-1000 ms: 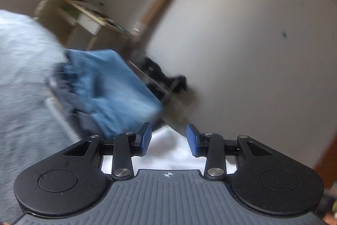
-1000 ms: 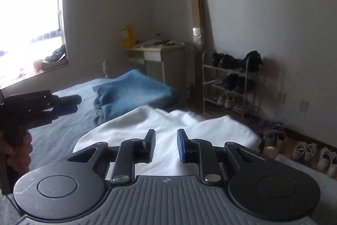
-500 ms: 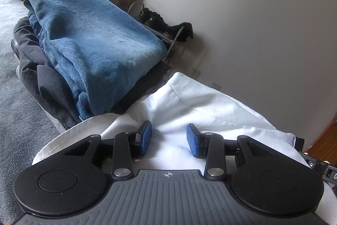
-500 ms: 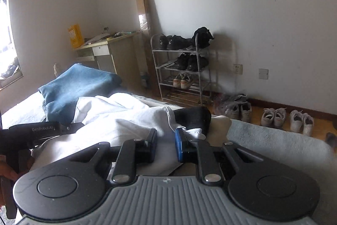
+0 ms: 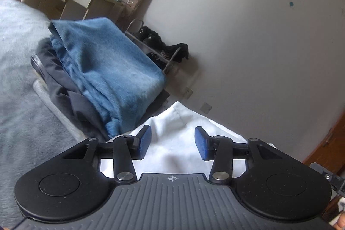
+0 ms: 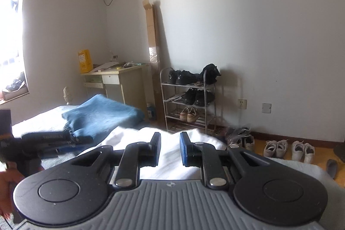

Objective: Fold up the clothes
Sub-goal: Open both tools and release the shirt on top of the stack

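Two grippers hover over the bed, and neither has hold of anything. The left gripper [image 5: 171,142] has just been widening its jaws; its blue pads [image 5: 144,141] stand roughly half apart with nothing pinched, only the white garment [image 5: 176,143] showing through the gap, lying just under and ahead of the fingertips. The right gripper [image 6: 170,149] keeps a narrow gap, pads not touching cloth, and the same white garment [image 6: 170,156] spreads directly beneath and beyond its fingers. To the left of the right gripper's fingers, the left gripper [image 6: 71,140] shows in a person's hand [image 6: 8,184], pointing across the bed.

Further out, ahead and left of the left fingers, a folded blue denim piece [image 5: 107,70] sits on top of a dark garment [image 5: 58,81], both on the grey bedcover [image 5: 19,113]. From the right wrist view, that blue denim piece [image 6: 101,115] lies beyond and left of the fingertips. Farther still, a shoe rack [image 6: 189,100] stands against the wall, straight ahead of the right fingers, with a desk [image 6: 116,83] to its left.
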Tool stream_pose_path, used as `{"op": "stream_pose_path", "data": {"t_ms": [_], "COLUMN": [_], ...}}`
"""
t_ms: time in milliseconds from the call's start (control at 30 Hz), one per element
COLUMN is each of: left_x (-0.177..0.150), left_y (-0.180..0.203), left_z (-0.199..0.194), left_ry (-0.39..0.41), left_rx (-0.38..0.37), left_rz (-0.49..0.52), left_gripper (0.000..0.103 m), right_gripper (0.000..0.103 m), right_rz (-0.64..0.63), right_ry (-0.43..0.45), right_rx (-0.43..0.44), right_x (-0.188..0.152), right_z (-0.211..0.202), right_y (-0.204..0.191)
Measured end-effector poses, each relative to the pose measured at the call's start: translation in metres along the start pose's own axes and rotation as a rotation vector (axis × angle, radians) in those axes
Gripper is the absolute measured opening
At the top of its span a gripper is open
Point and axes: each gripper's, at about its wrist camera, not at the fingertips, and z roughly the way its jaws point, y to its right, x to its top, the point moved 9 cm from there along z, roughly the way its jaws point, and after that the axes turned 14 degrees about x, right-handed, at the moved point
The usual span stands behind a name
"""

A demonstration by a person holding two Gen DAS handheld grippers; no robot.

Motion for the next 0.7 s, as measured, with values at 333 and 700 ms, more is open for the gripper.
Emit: {"op": "stream_pose_path", "data": {"t_ms": [333, 700], "left_x": [0.011, -0.047], "left_y": [-0.043, -0.046], "left_z": [-0.099, -0.185], "left_ry": [-0.047, -0.161], "left_rx": [-0.014, -0.100], "left_rz": [0.184, 0.351], "left_gripper": [0.066, 0.081], "right_gripper": [0.020, 0.021], "right_rz": [0.105, 0.134], "right_ry": [-0.079, -0.064], "right_rx": [-0.146, -0.258], "right_x": [-0.034, -0.053], "right_z": [-0.012, -0.074], "right_y": [-0.036, -0.087]}}
